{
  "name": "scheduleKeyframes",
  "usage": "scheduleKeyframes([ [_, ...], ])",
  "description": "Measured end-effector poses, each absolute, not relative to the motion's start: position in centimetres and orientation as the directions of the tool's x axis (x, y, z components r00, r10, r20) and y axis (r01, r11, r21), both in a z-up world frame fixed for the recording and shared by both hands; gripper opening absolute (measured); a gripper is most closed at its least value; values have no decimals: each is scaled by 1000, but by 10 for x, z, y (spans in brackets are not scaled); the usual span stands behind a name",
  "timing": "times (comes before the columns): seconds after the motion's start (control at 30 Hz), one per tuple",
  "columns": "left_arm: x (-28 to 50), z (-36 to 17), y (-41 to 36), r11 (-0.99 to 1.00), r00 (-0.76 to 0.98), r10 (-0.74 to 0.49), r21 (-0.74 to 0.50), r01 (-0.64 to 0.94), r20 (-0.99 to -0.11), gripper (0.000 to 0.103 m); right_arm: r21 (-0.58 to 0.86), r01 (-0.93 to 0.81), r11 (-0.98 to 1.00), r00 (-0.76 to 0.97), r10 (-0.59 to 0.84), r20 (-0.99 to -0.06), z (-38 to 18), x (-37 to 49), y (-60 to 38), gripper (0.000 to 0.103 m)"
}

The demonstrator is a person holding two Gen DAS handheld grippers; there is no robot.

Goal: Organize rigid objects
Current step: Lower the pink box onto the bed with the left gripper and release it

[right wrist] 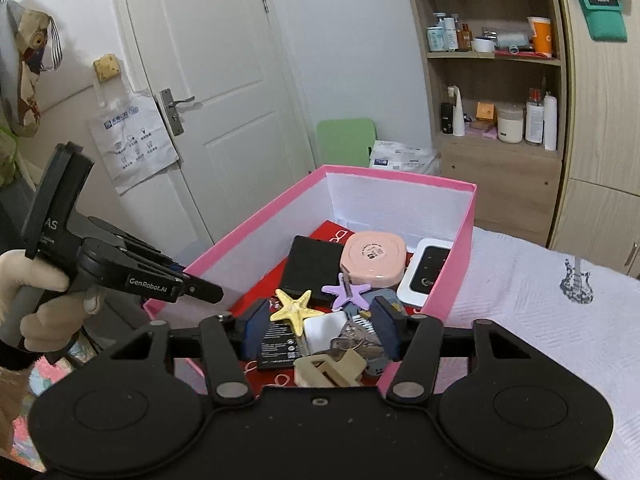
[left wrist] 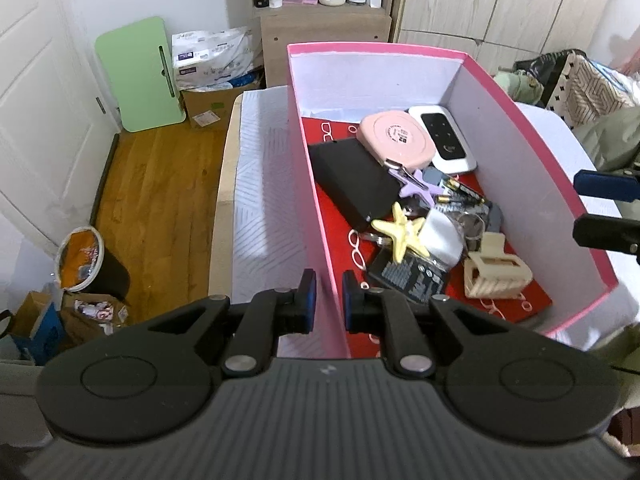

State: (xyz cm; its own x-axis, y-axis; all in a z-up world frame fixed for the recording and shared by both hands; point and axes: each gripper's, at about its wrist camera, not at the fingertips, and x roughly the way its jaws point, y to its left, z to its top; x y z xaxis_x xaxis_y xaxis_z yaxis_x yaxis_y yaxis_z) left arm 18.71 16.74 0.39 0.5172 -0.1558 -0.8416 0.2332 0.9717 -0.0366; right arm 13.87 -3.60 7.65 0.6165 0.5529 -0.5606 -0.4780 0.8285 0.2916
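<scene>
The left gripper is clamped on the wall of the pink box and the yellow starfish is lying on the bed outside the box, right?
Not quite. The yellow starfish lies inside the pink box, as the left wrist view shows. The left gripper does clamp the wall.

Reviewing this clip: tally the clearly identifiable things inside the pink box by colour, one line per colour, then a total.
In the pink box; the small clutter of keys and batteries is too jumbled to count.
Pink: 1, round case
White: 1, small device
Black: 1, flat box
Yellow: 1, starfish
Purple: 1, starfish
Beige: 1, hair claw
Total: 6
</scene>
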Motion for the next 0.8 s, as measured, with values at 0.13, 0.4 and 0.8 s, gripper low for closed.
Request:
scheduleKeyframes([
  [0.13, 169, 19, 164, 974, 544, -122, 6, 227, -830, 15, 276, -459, 845, 645, 530, -550, 80, 131, -39, 64],
  [0.4, 145, 42, 155, 976, 551, -87, 39, 213, -830, 49, 372, -467, 802, 621, 597, -507, 88, 122, -56, 68],
  [0.8, 102, 64, 120, 967, 658, -20, 154, 206, -753, 93, 315, -403, 859, 690, 511, -513, 98, 106, -78, 68],
])
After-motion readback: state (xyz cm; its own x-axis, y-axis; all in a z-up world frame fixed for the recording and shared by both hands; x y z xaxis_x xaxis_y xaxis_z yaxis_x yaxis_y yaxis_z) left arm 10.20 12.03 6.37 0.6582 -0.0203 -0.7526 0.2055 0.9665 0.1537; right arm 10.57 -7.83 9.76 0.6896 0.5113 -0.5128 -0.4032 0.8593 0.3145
